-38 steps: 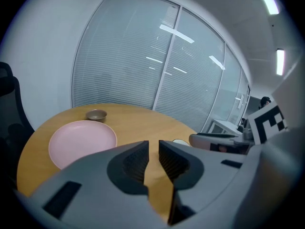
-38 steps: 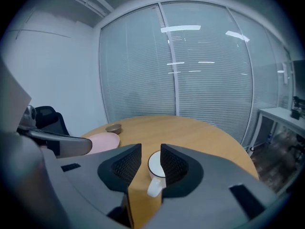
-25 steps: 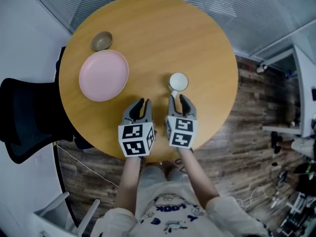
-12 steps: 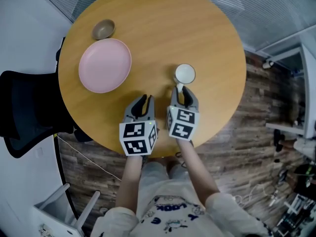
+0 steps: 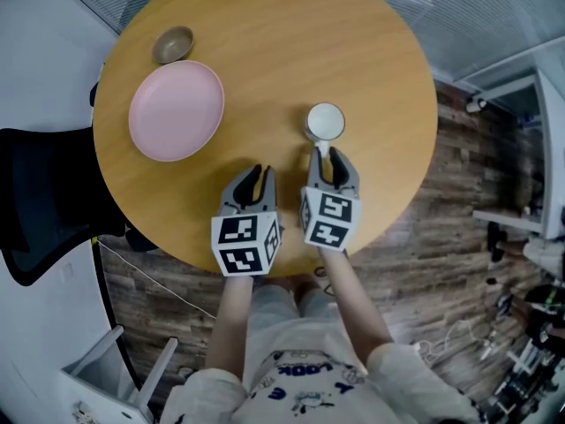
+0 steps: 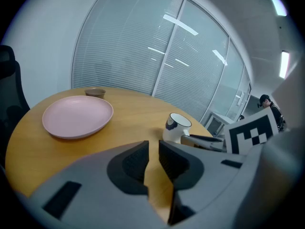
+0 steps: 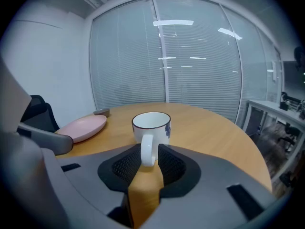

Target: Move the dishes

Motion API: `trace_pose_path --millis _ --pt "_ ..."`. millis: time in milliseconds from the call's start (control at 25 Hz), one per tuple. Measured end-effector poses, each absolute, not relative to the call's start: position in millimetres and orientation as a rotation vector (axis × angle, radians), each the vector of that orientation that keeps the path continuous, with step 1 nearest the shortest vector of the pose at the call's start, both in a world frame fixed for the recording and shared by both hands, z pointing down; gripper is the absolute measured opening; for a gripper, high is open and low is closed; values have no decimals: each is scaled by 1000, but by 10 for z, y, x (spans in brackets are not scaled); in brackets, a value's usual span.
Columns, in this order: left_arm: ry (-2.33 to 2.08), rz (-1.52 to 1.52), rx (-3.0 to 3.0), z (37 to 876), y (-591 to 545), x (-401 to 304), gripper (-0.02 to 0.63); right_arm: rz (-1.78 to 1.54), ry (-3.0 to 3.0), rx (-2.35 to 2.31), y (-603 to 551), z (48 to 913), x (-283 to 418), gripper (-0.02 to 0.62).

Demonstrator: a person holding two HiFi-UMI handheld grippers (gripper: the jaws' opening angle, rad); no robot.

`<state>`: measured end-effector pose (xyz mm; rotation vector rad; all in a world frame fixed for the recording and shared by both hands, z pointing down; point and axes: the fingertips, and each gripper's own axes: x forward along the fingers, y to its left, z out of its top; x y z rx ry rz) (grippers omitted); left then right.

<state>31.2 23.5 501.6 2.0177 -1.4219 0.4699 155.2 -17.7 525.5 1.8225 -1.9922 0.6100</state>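
A white mug [image 5: 325,122] with a dark rim stands on the round wooden table [image 5: 291,51], its handle [image 7: 148,151] turned toward me. My right gripper [image 5: 328,164] is shut on that handle, with both pads against it in the right gripper view [image 7: 148,159]. My left gripper [image 5: 253,182] hovers over the table's near edge, left of the right one. Its jaws stand a narrow gap apart with nothing between them [image 6: 153,149]. A pink plate [image 5: 177,111] lies at the table's left, and a small brown bowl [image 5: 173,44] sits just beyond it.
A black office chair [image 5: 44,201] stands left of the table. Glass walls with blinds [image 7: 167,56] lie beyond the table's far side. Wooden floor [image 5: 441,237] and desks show to the right. The person's legs are under the table's near edge.
The head view has shifted a little, so the table sits higher in the picture. The right gripper stays on the mug's handle. The left gripper has sunk slightly.
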Motion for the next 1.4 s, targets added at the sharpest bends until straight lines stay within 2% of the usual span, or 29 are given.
trace_pose_path --millis 720,880,1400 --pt "-1394 465 2033 5159 306 390 63 415 -2078 1806 -280 5296 1528 104" --pt "-1390 466 2035 5181 319 426 63 363 -2085 1811 -299 5310 1573 67" --pt "-1417 447 2003 5220 340 389 63 312 -2160 1777 -369 5164 1534 55"
